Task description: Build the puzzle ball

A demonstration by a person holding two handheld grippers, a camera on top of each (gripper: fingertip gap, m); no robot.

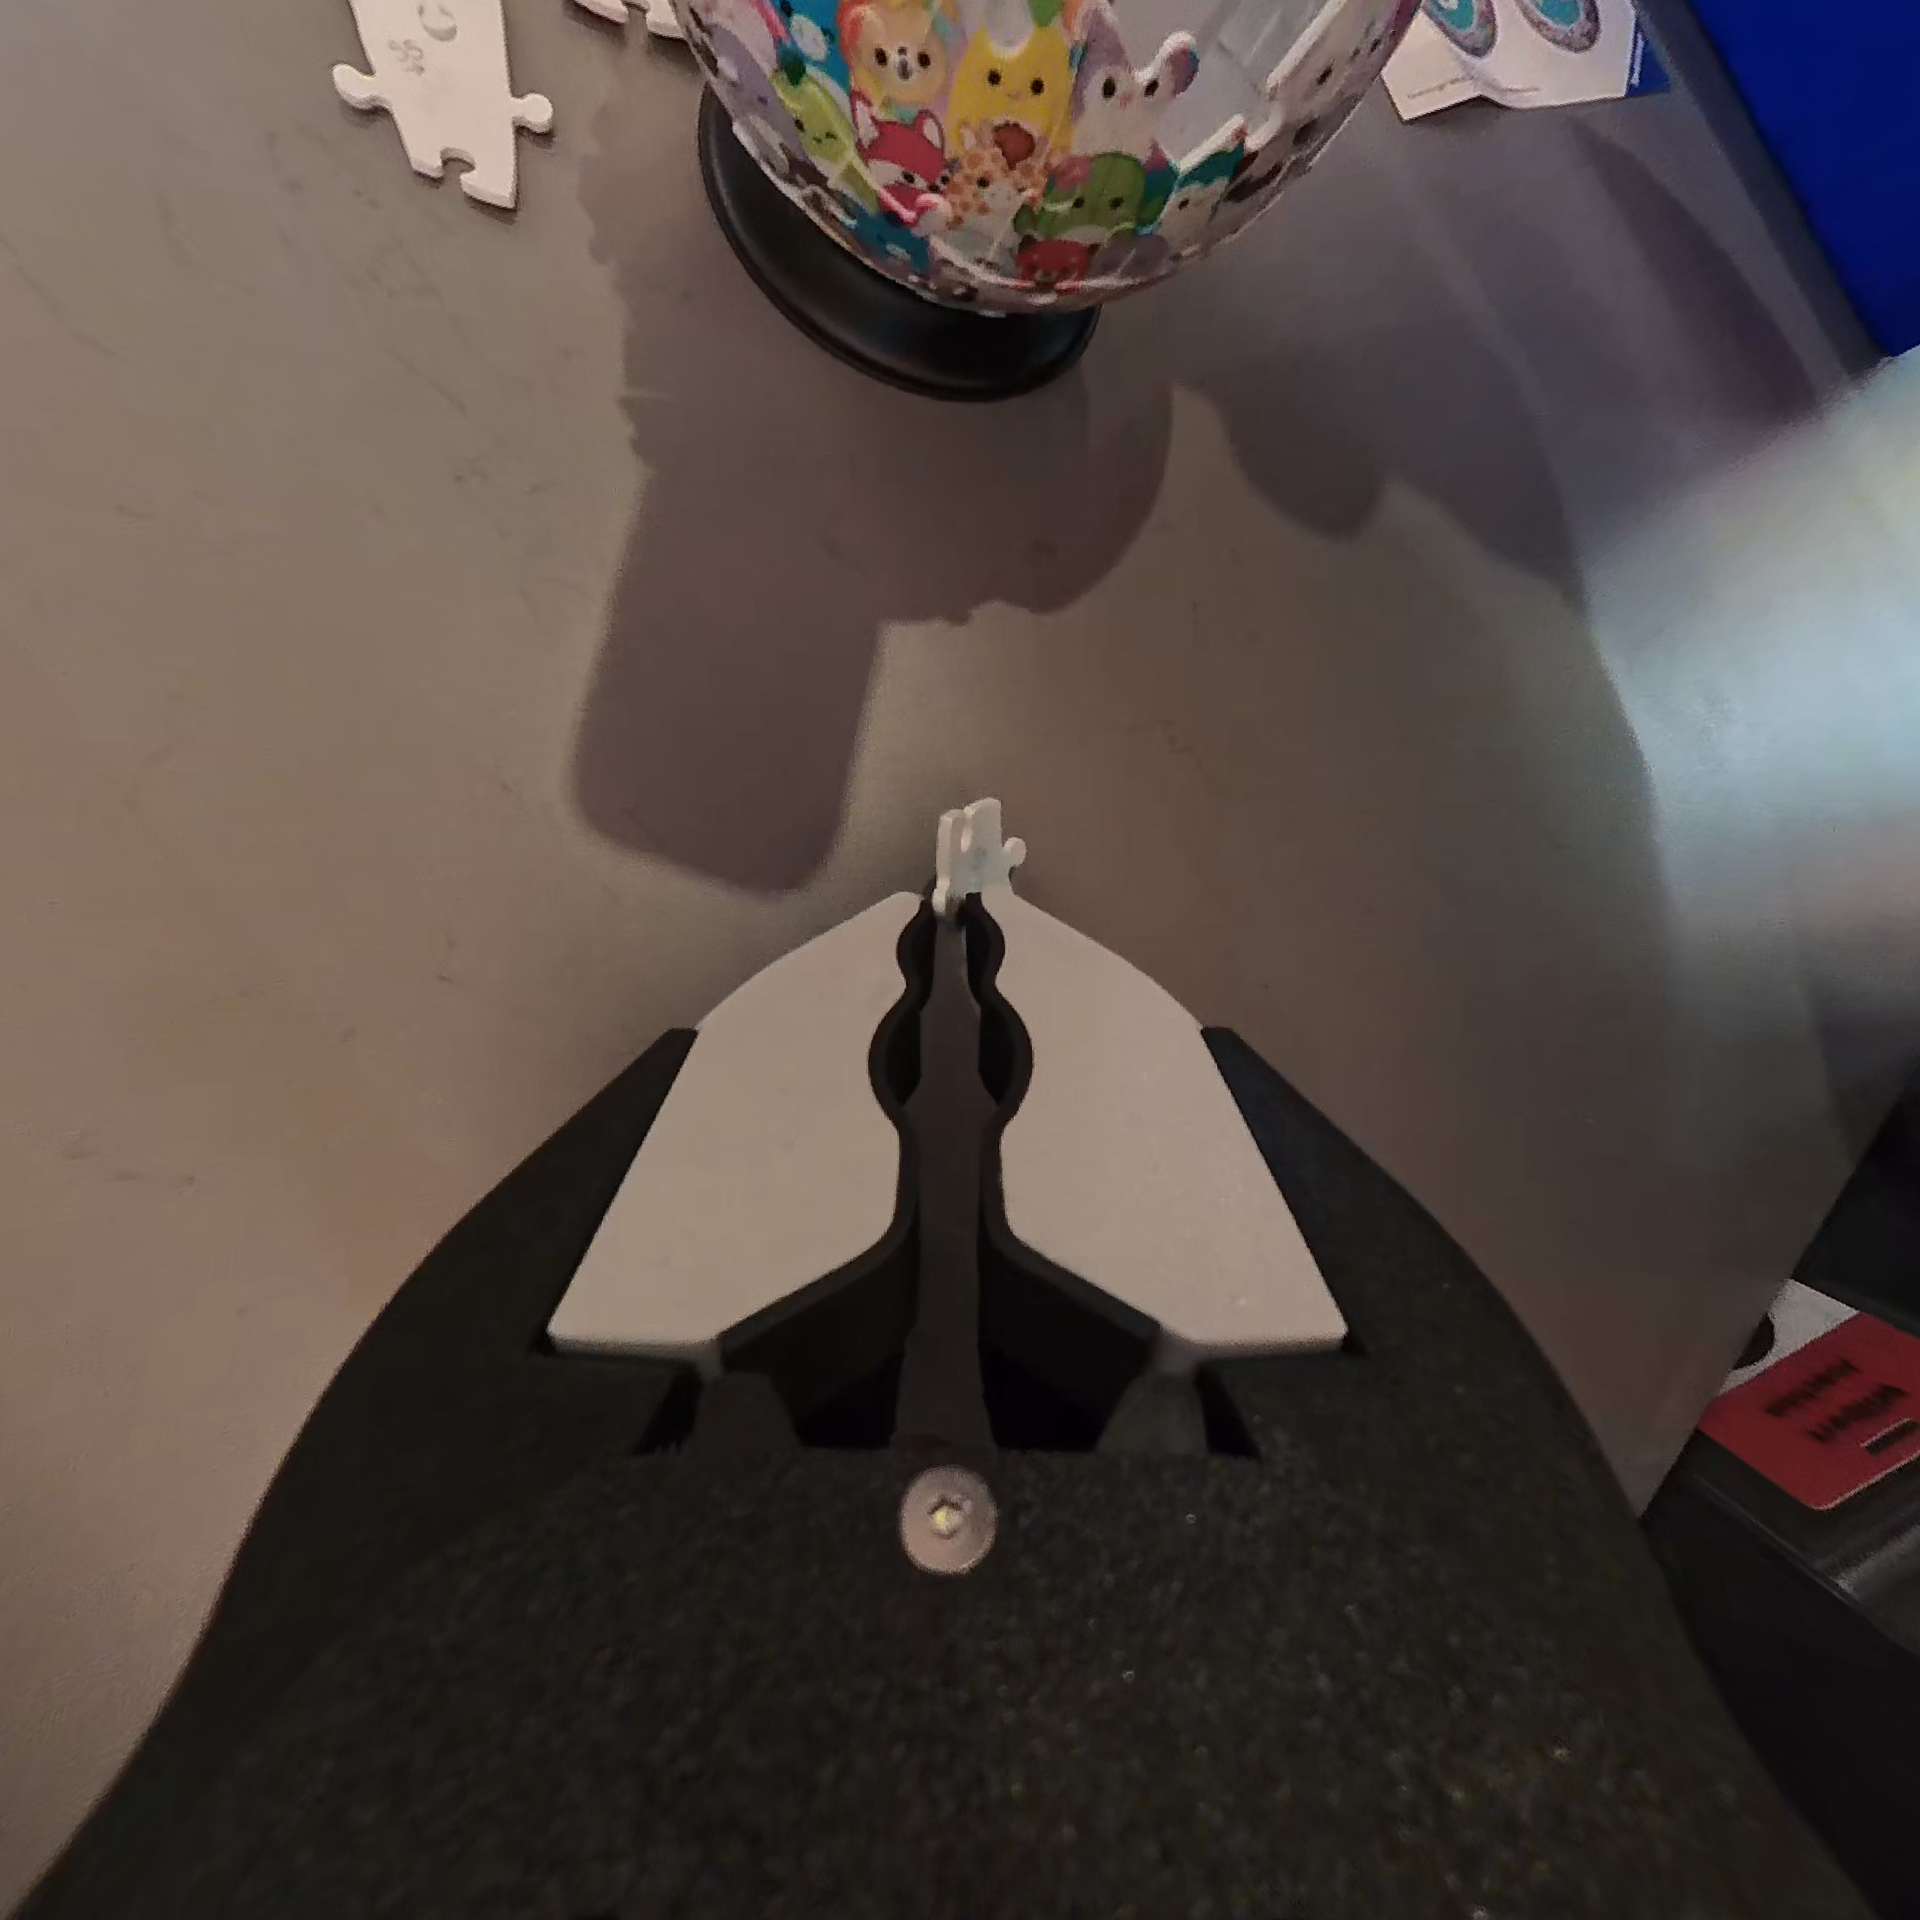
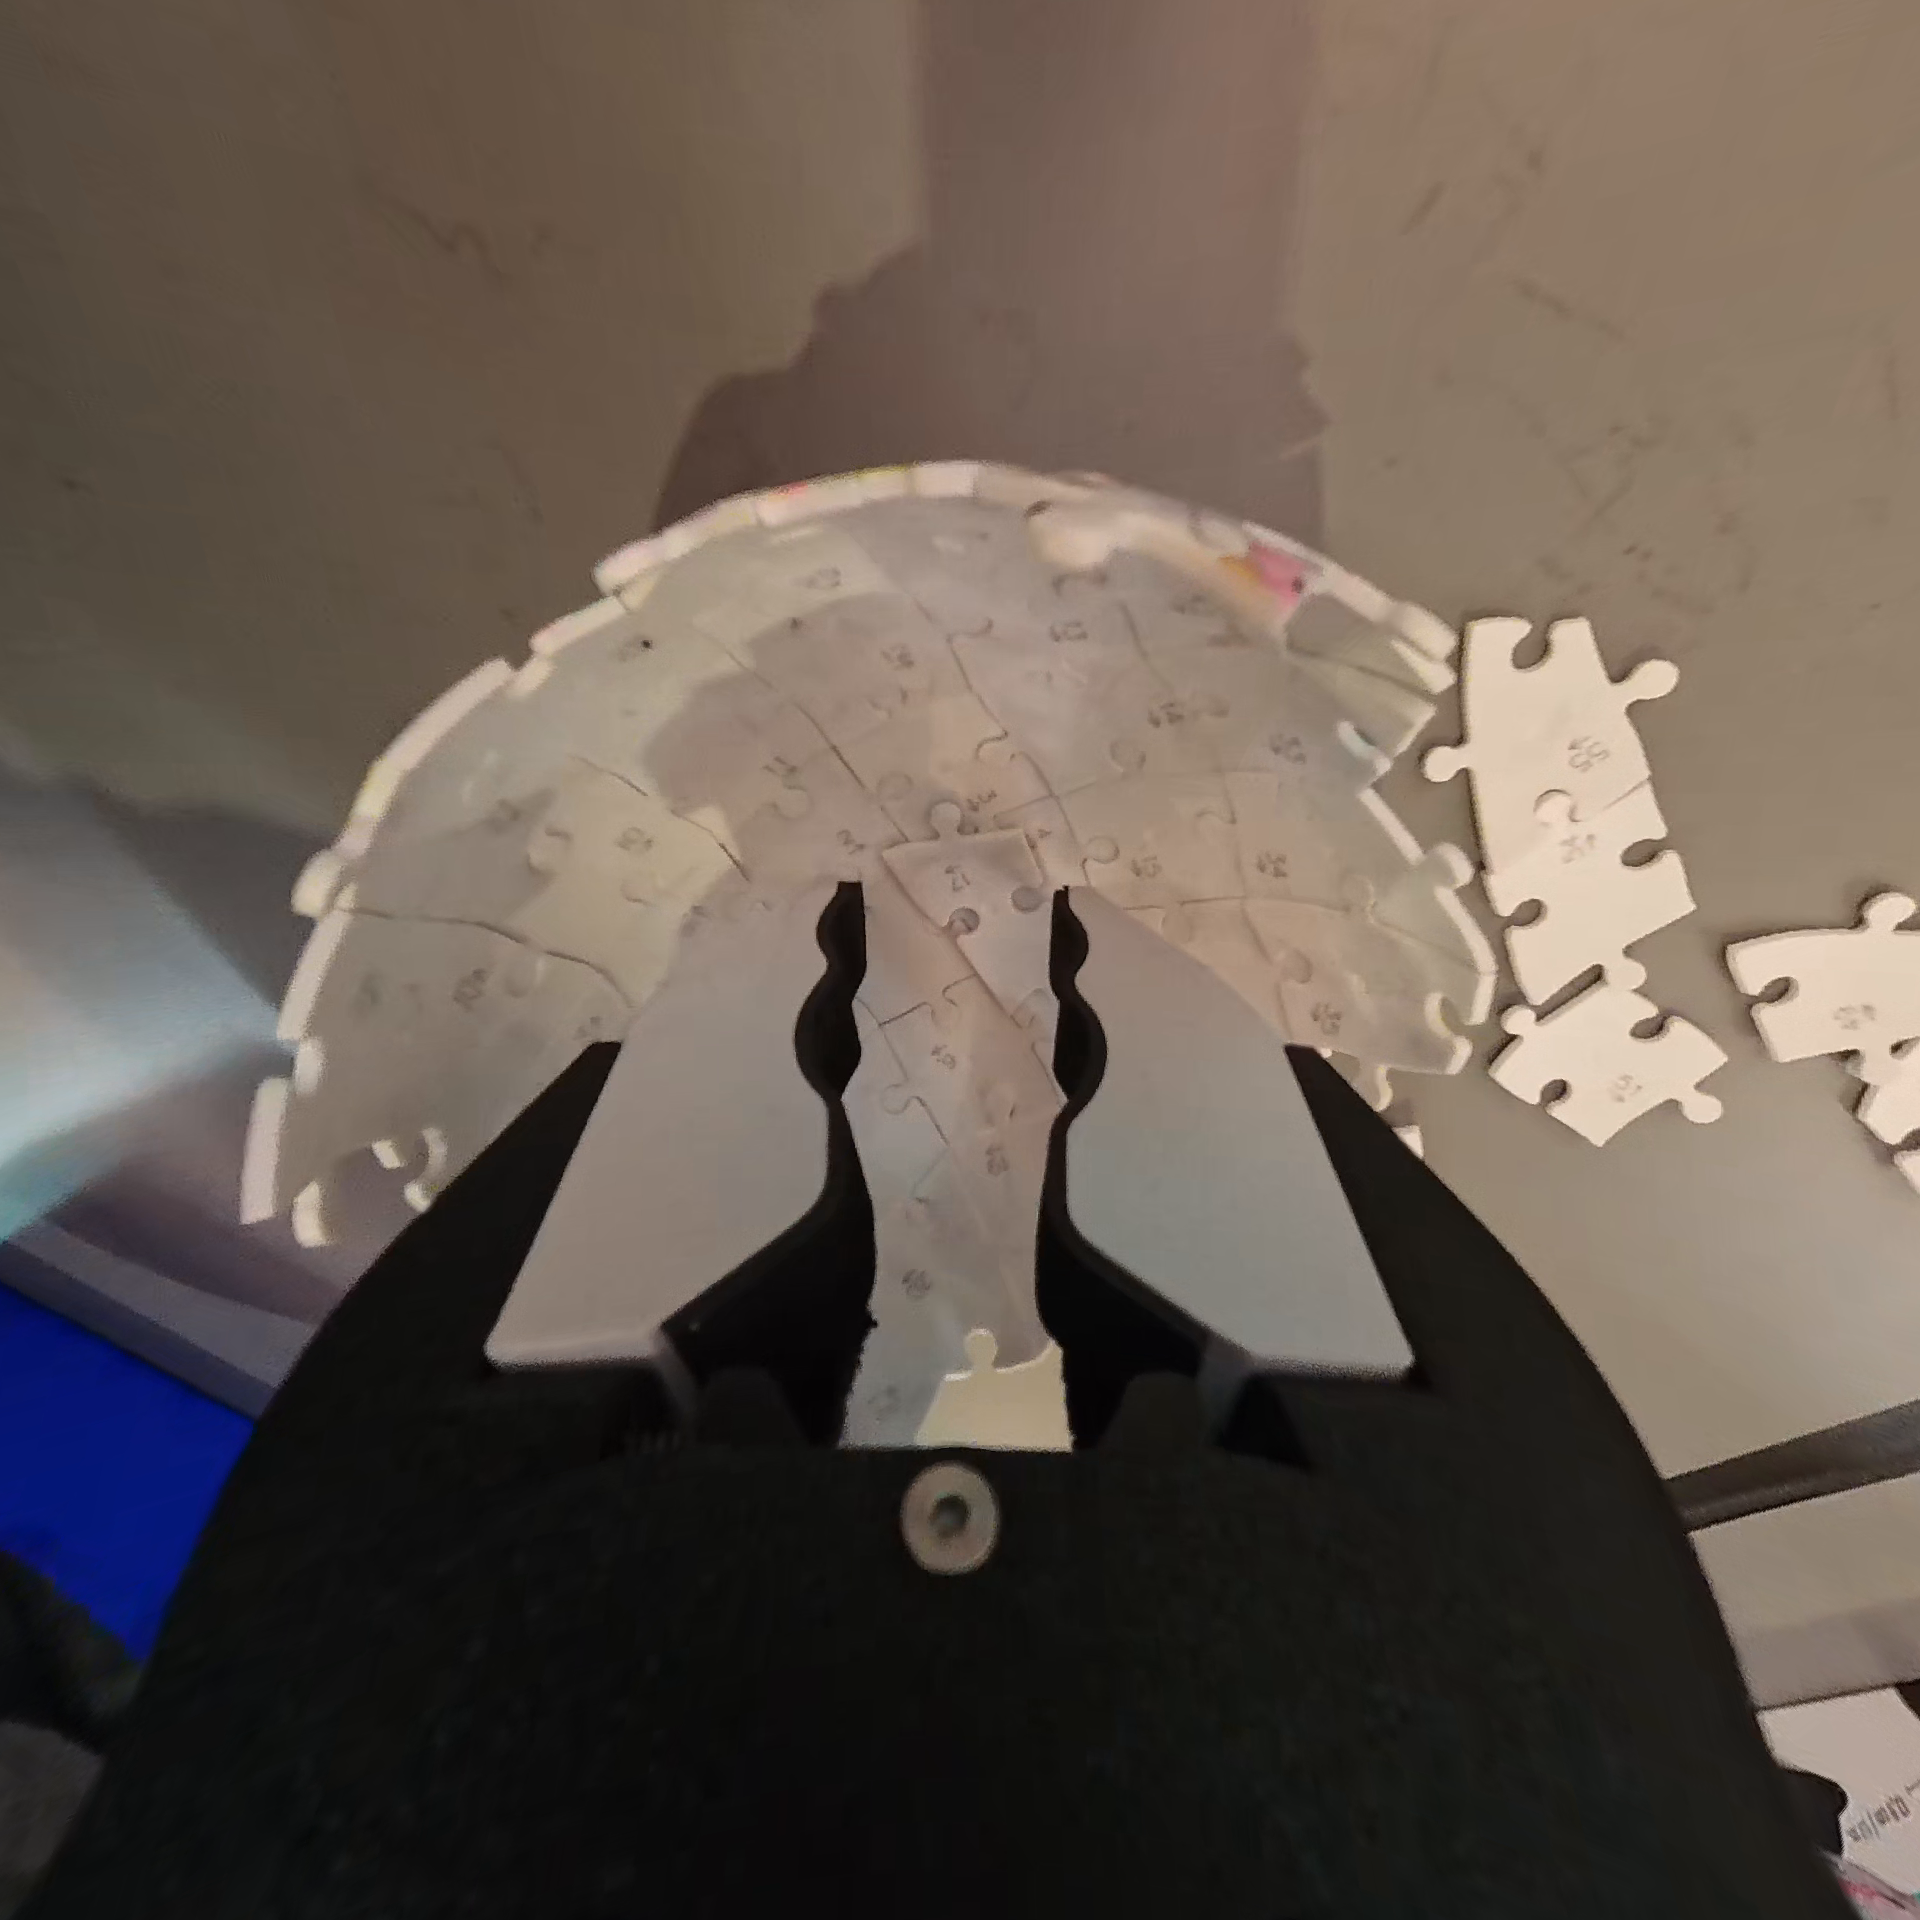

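The half-built puzzle ball [image 1: 1039, 135] is a bowl of colourful cartoon-animal pieces. It sits on a black round stand [image 1: 894, 312] at the top of the left wrist view. My left gripper [image 1: 961, 904] is shut on a small white puzzle piece [image 1: 977, 847], held upright above the grey table and well short of the ball. In the right wrist view the ball's white numbered inside [image 2: 727, 727] fills the middle. My right gripper [image 2: 956, 896] is open and empty, with its fingers over the bowl's inner surface near its near rim.
Joined white loose pieces [image 2: 1579, 862] and further pieces [image 2: 1829, 987] lie on the grey table [image 2: 312, 312] right of the ball; they also show in the left wrist view [image 1: 436, 94]. A paper leaflet [image 1: 1527, 52], a blue object [image 1: 1818, 156] and a red card [image 1: 1808, 1423] lie to the right. Spacing between my two grippers at the tips: around 15 centimeters. The right gripper is farther from the red card [image 1: 1808, 1423], some 35 centimeters, than the left, some 25 centimeters.
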